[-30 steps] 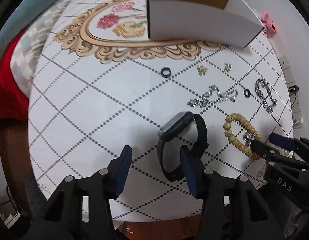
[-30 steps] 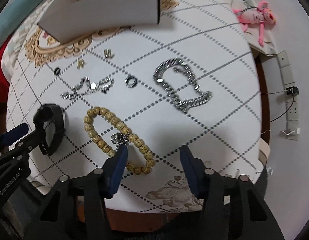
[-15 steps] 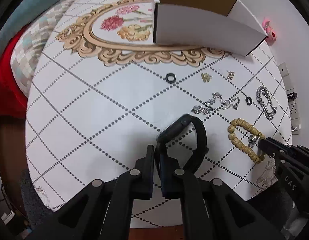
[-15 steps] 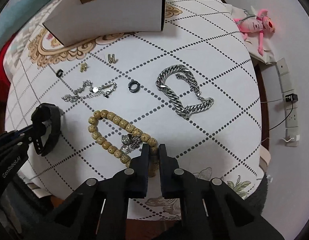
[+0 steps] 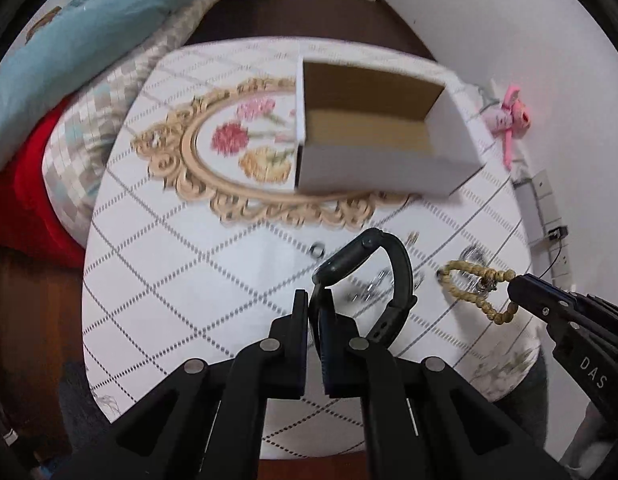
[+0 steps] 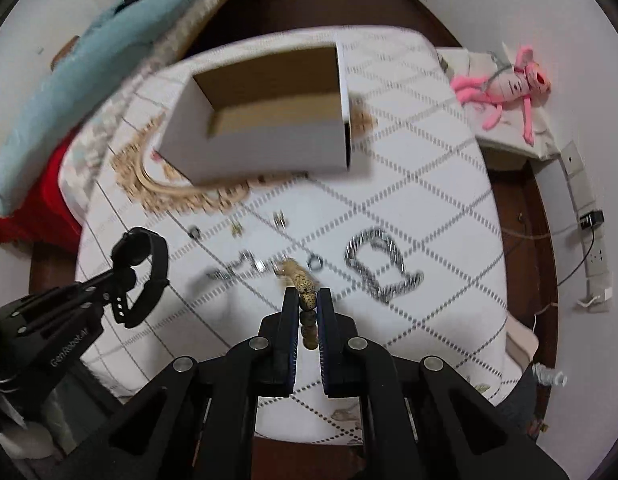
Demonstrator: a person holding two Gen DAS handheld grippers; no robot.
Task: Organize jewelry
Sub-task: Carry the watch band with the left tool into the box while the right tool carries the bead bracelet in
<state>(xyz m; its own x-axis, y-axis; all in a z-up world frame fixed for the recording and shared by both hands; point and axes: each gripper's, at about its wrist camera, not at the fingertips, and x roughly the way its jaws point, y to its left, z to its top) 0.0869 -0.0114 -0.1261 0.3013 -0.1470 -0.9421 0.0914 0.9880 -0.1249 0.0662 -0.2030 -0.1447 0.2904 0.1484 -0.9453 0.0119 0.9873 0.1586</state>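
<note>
My left gripper [image 5: 316, 300] is shut on the strap of a black watch [image 5: 389, 264] and holds it in the air above the table; it also shows in the right wrist view [image 6: 149, 264]. My right gripper [image 6: 309, 300] is shut on a tan bead bracelet [image 6: 305, 292], lifted off the table; the bracelet hangs from it in the left wrist view [image 5: 469, 288]. An open white cardboard box [image 5: 373, 136] with a brown inside stands at the back of the table [image 6: 269, 120].
On the white diamond-patterned tablecloth [image 6: 429, 200] lie a heavy silver chain [image 6: 385, 264], a thin silver chain [image 6: 237, 268], two dark rings [image 6: 315, 262] and small gold pieces [image 6: 281, 218]. A pink plush toy [image 6: 505, 88] lies right. Cushions [image 5: 69, 60] lie left.
Both grippers, open a second ago, closed on the watch and the bead bracelet and have lifted them off the table. The view has risen, showing the inside of the box.
</note>
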